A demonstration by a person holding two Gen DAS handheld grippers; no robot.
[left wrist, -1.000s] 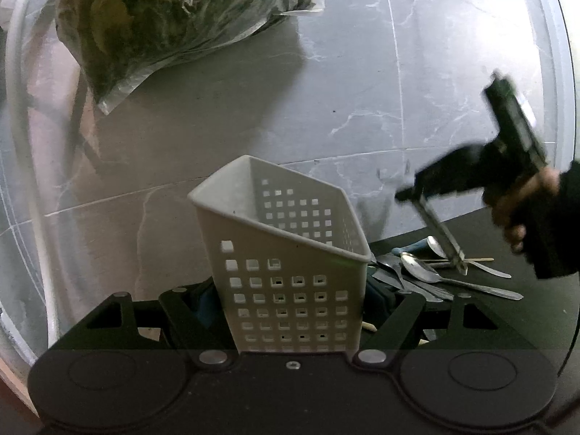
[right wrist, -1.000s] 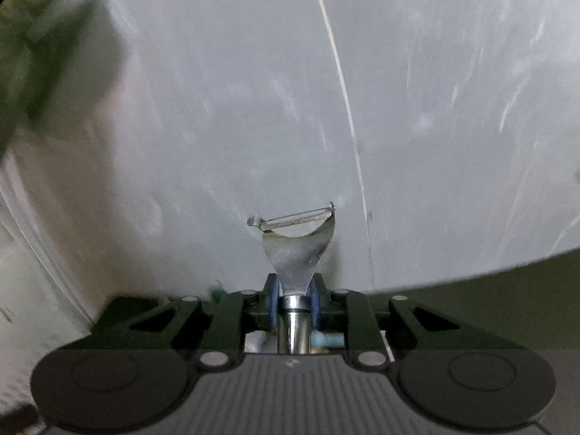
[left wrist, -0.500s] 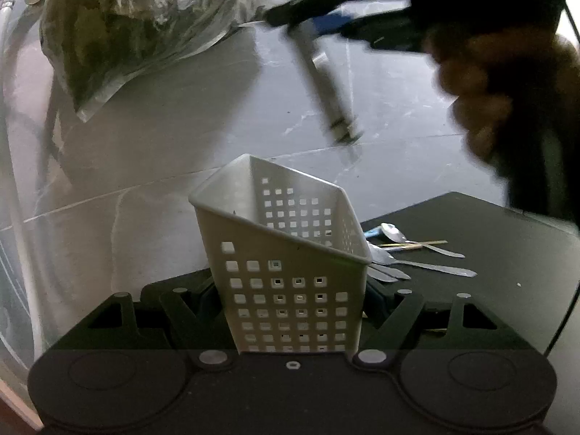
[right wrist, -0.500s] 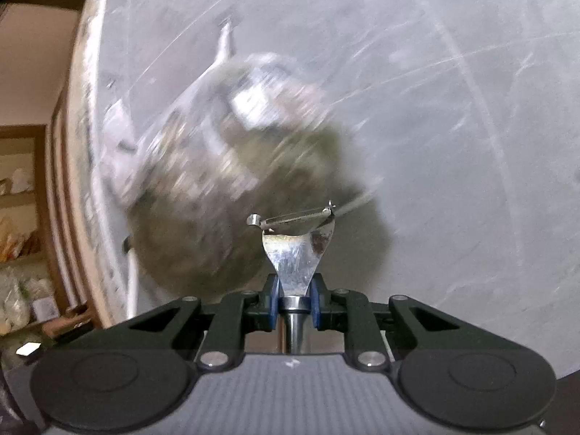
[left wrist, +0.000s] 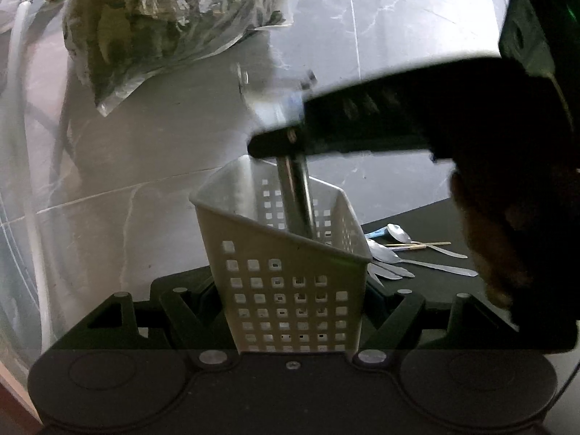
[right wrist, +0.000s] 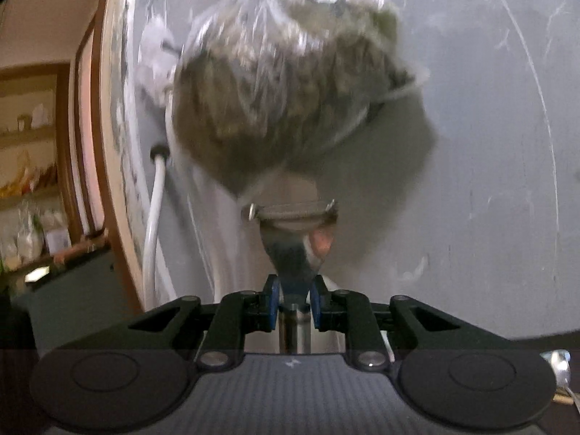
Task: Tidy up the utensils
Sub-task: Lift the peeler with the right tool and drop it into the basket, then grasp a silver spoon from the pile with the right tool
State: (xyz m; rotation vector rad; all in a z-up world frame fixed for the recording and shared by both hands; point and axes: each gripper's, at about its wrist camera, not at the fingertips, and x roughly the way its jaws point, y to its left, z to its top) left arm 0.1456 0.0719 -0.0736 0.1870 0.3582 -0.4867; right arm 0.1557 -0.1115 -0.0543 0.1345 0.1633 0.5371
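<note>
Above the white basket [left wrist: 290,275], the right gripper [right wrist: 293,308] is gripping a steel peeler [right wrist: 293,228] by the neck, its blue pads closed tight on the metal just below the blade head. Seen from the left wrist camera, the peeler's handle is pointing down into the basket's open top, with the blurred head sticking up above the gripper. The left gripper [left wrist: 290,311] is clamping the basket by its lower walls, fingers pressed against both sides, and the basket is standing slightly tilted. Beyond it, spoons [left wrist: 395,233] and other cutlery are lying loose on the dark counter [left wrist: 427,221], waiting their turn. A plastic bag [left wrist: 174,18] is hanging against the grey tiled wall behind.

Trouble looks most likely at release. Because the handle is sitting near the far wall, letting go early may be enough to make the top-heavy peeler tip outward. A jolt against the rim could also twist the light basket in the left gripper's hold.
</note>
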